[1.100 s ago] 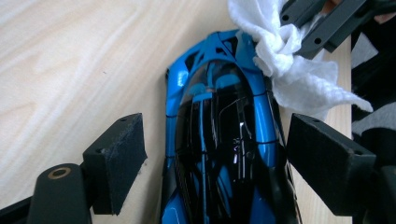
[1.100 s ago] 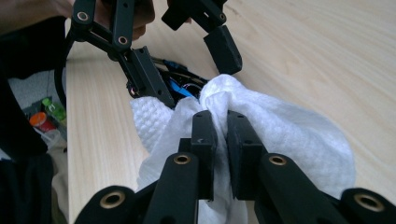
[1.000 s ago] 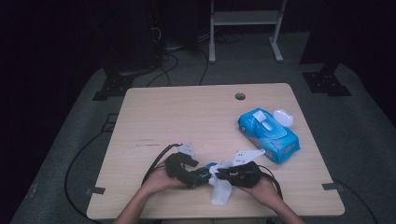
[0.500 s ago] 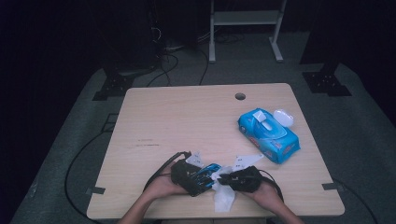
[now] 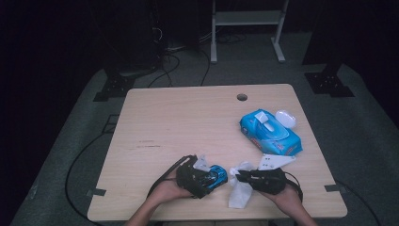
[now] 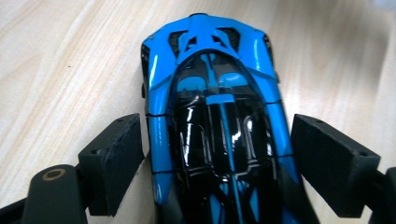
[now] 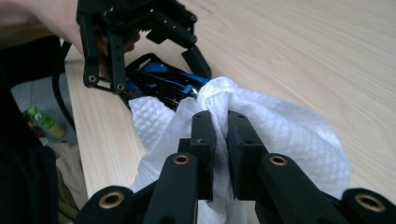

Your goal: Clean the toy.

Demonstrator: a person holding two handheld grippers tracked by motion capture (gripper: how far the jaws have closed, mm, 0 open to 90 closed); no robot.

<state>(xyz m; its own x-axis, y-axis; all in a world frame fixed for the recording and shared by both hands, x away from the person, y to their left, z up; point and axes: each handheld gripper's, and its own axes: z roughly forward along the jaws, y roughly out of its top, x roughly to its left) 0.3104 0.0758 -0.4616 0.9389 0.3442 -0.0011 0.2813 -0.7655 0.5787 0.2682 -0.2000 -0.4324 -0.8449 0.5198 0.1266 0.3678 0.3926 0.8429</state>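
A blue and black toy car [image 6: 215, 121] lies between the jaws of my left gripper [image 6: 217, 158], whose pads press on its two sides. In the high view the car [image 5: 218, 172] sticks out of the left gripper [image 5: 207, 179] near the table's front edge, nose to the right. My right gripper [image 7: 222, 121] is shut on a bunched white wipe [image 7: 285, 135]. The wipe [image 5: 238, 193] hangs from the right gripper [image 5: 241, 175] a short gap right of the car. In the right gripper view the car [image 7: 163, 77] sits just beyond the wipe.
A blue pack of wipes [image 5: 270, 132] lies at the right side of the wooden table [image 5: 179, 122], with a small white oval object [image 5: 285, 117] beside it. A round hole [image 5: 242, 97] is near the far edge. Cables and a white stand are on the floor behind.
The right gripper has pulled to the right with the wipe, opening a gap from the car. The left gripper with the car has shifted slightly right and toward the front edge.
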